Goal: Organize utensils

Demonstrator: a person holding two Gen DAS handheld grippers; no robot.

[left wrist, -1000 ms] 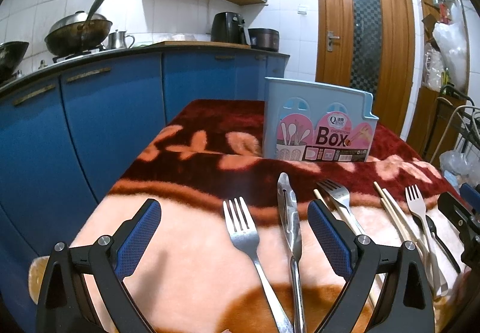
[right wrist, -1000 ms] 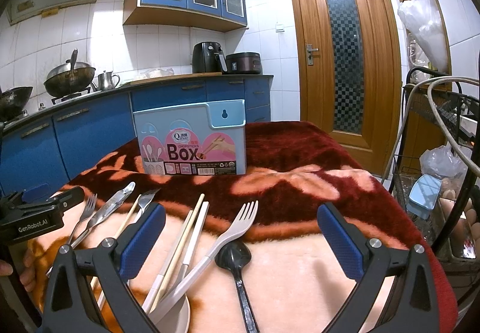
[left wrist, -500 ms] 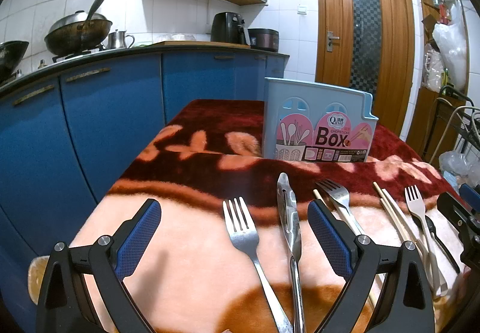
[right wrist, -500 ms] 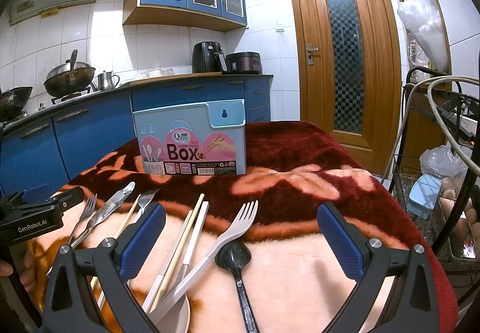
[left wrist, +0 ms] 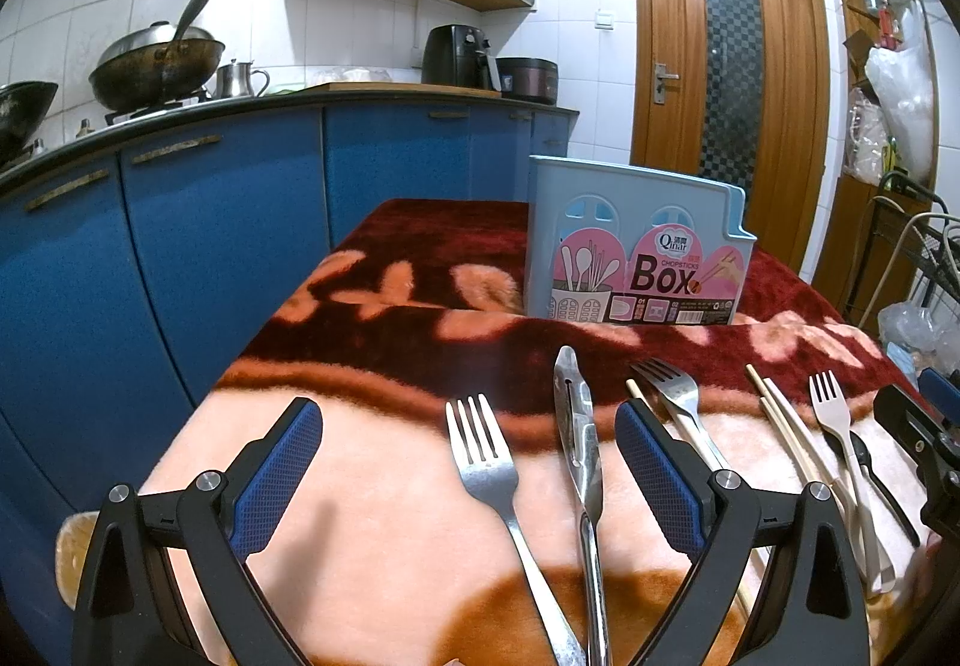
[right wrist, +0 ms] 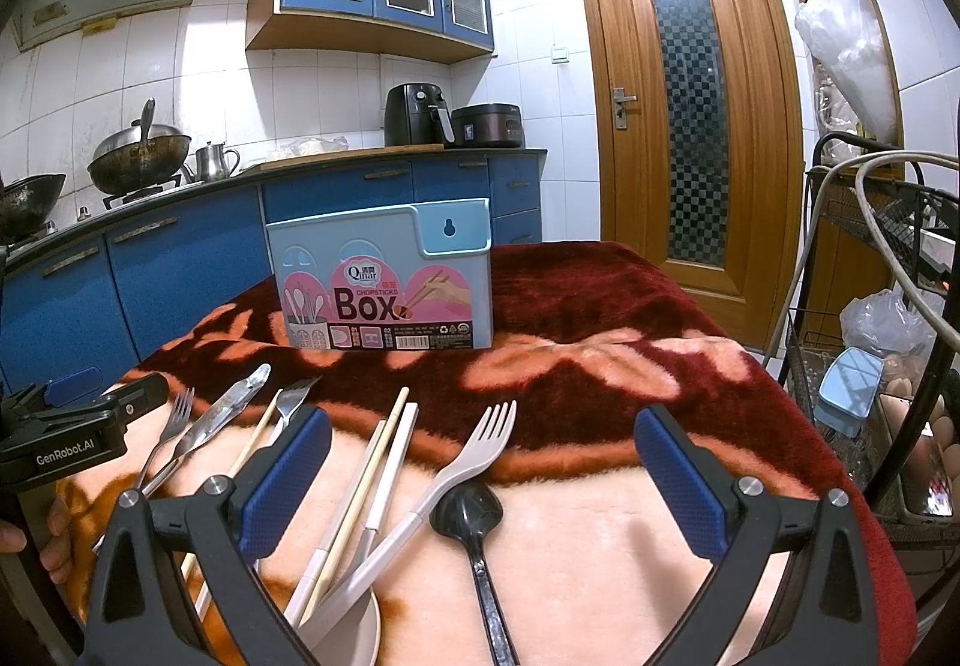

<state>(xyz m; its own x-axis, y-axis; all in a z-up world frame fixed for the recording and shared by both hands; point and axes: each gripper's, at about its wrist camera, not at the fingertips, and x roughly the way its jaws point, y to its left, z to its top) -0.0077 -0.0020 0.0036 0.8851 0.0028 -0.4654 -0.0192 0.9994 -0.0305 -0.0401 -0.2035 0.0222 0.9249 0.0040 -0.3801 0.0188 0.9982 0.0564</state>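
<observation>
While the pale blue plastic chopsticks box stands upright, contents unseen, left gripper and right gripper gape wide, holding nothing

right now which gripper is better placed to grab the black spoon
Right. The black spoon lies between the open right gripper's fingers, just ahead of them. The left gripper, also open, straddles a steel fork and knife, with the spoon far off to its side.
</observation>
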